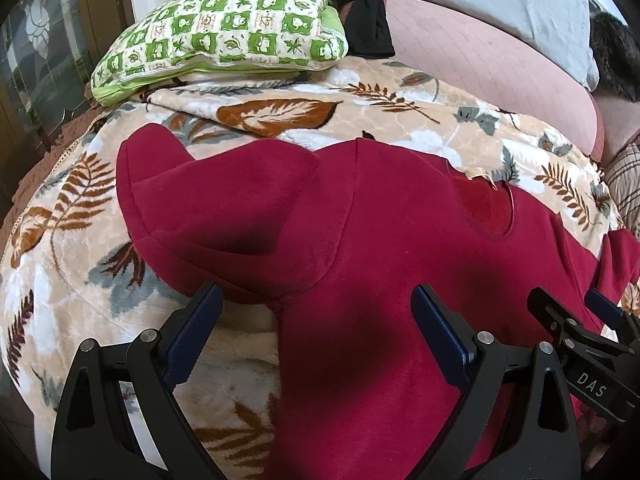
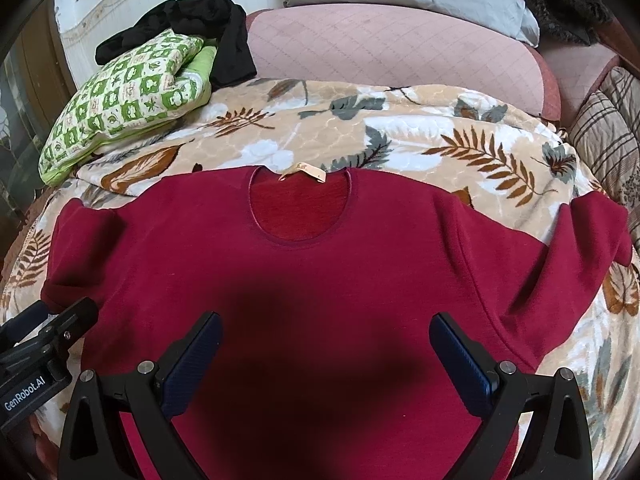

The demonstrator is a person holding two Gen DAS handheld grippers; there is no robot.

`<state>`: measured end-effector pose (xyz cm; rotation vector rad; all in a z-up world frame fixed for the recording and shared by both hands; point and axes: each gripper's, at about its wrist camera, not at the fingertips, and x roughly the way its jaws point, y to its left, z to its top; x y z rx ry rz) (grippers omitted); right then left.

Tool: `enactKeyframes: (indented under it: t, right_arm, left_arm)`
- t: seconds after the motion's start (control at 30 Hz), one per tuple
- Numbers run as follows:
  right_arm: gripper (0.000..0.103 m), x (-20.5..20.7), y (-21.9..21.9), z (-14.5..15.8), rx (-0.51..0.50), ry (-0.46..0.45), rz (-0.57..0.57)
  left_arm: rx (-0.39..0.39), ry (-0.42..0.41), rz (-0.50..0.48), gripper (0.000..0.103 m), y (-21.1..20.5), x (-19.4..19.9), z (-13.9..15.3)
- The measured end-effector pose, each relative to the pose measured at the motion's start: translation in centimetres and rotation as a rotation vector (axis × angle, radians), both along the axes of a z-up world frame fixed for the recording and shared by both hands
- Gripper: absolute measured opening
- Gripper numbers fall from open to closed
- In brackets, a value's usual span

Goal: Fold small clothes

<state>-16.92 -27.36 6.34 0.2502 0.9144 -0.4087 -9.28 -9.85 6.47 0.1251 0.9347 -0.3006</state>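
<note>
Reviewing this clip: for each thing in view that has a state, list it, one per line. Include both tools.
Red sweatshirt: spread flat, front up, unfolded, sleeves out to the sides.
Neck label: showing at the collar, flipped outward.
Left tool: open, above the sweatshirt, holding nothing.
Right tool: open, above the sweatshirt, holding nothing.
Black garment: crumpled, draped over the green checked pillow.
Leaf-print blanket: spread under the sweatshirt.

Deep red against leaf-print beige

We see a plain crimson sweater on a beige blanket patterned with brown, grey and white leaves; beside it a green-and-cream checked pillow, a black garment, a dusty pink quilted cushion, and navy-padded black jaws.
</note>
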Motion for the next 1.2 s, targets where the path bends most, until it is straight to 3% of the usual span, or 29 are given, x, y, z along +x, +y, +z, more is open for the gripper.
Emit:
enactKeyframes:
  t: [1.0, 1.2]
  right_arm:
    - [0.103, 1.6, 2.1, -0.4, 0.013, 0.021, 0.036]
    - [0.103, 1.9, 2.3, -0.9, 0.02, 0.035, 0.043]
  left_arm:
    - [-0.017, 0.022, 0.033, 0.095, 1.3, 0.8, -0.3]
    - [-0.066, 0.032, 0.072, 0.095, 3.6, 2.4, 0.5]
